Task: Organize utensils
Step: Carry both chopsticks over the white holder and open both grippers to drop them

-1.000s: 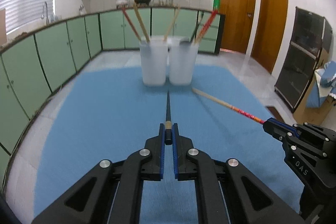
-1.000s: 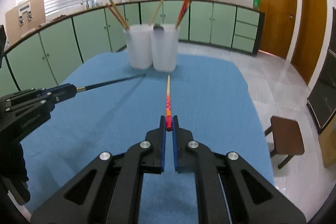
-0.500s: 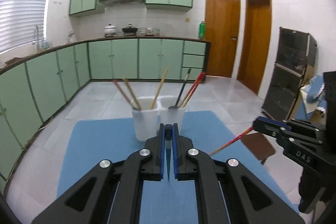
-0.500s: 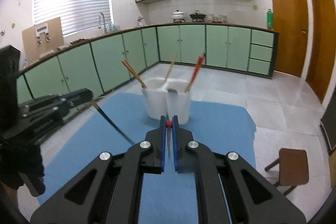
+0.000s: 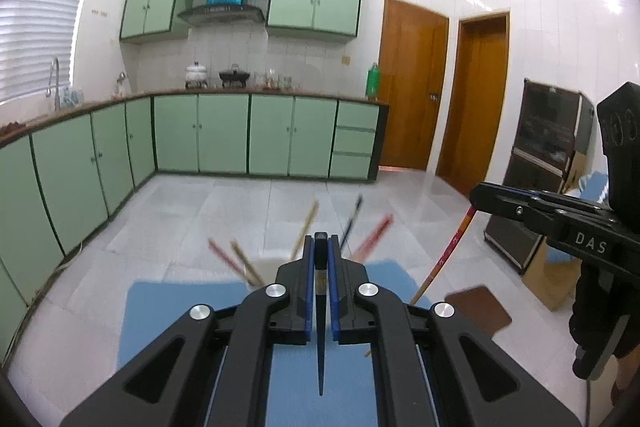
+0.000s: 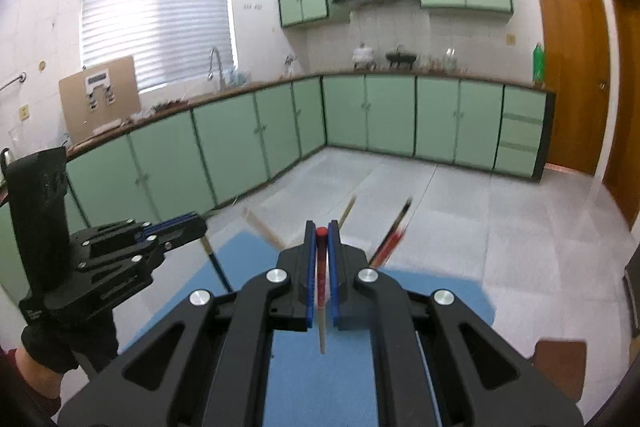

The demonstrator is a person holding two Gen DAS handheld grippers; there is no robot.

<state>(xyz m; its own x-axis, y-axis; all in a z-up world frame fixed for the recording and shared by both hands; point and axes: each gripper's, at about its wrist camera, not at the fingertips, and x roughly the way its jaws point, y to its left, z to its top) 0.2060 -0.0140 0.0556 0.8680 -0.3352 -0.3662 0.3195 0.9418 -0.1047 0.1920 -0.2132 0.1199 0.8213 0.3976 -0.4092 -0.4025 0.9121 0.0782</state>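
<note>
My left gripper (image 5: 320,245) is shut on a black chopstick (image 5: 320,339) that hangs point down over the blue mat (image 5: 168,311). My right gripper (image 6: 321,233) is shut on a red-topped wooden chopstick (image 6: 321,303), also hanging point down. Each gripper shows in the other's view: the right one (image 5: 484,193) holding its red chopstick (image 5: 448,255), the left one (image 6: 188,225) with its black chopstick (image 6: 218,265). The white cups are mostly hidden behind the jaws; only a rim (image 5: 266,263) and blurred utensil tops (image 5: 304,225) show.
The mat covers a table above a tiled floor. A brown stool (image 5: 478,309) stands to the table's right and shows in the right wrist view (image 6: 558,359). Green cabinets (image 5: 224,135) line the far wall.
Both grippers have lifted their chopsticks off the mat and tilted up, so the sticks went from lying flat to hanging point down. The cups have dropped behind the jaws.
</note>
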